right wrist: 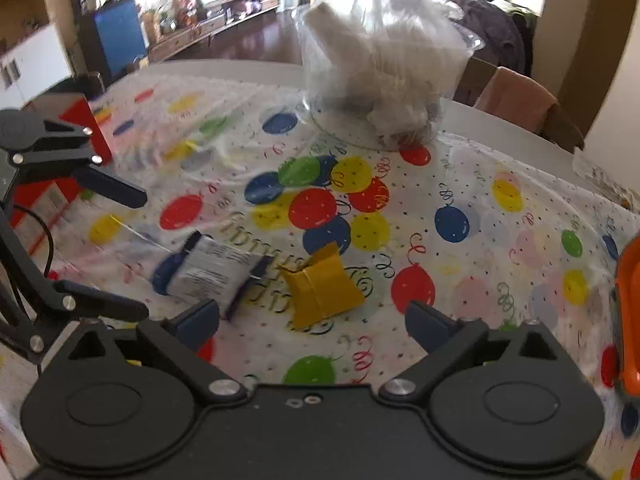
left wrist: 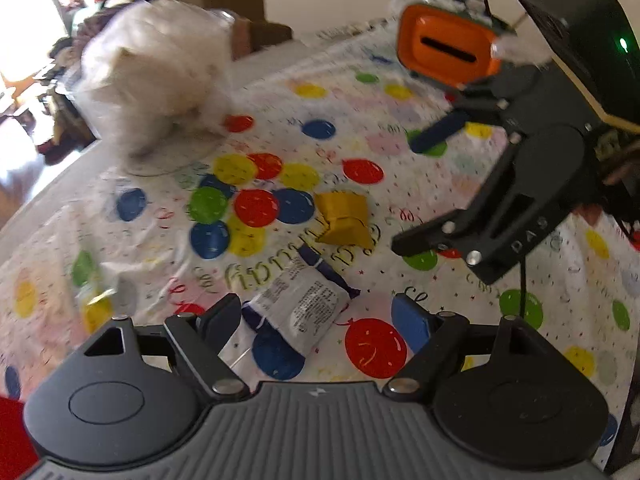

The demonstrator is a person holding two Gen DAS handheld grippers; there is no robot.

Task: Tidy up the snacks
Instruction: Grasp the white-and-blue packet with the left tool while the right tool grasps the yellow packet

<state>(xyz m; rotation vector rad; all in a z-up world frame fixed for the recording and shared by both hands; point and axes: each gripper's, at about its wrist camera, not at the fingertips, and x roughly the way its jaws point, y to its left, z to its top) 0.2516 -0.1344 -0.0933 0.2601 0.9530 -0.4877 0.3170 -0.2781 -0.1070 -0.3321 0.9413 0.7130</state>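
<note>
So there's two snacks lying on the balloon-print tablecloth (right wrist: 460, 184): a white packet (left wrist: 298, 312) with blue crimped ends and small black print, and a crumpled yellow wrapper (right wrist: 320, 290) at its 3 o'clock in the right wrist view, near but not touching. Left gripper (left wrist: 320, 320) is spread wide, packet between the fingers, not pinched. Right gripper (right wrist: 316, 320) gapes open too, yellow wrapper between its tips, nothing gripped.

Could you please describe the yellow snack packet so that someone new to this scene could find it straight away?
Start at the balloon-print tablecloth and find its central cluster of printed balloons. Just below that cluster lies the yellow packet, small and creased, with pinched ends. Its neighbour, the white-and-blue packet, carries dense printed text; the yellow one is plain.
</note>
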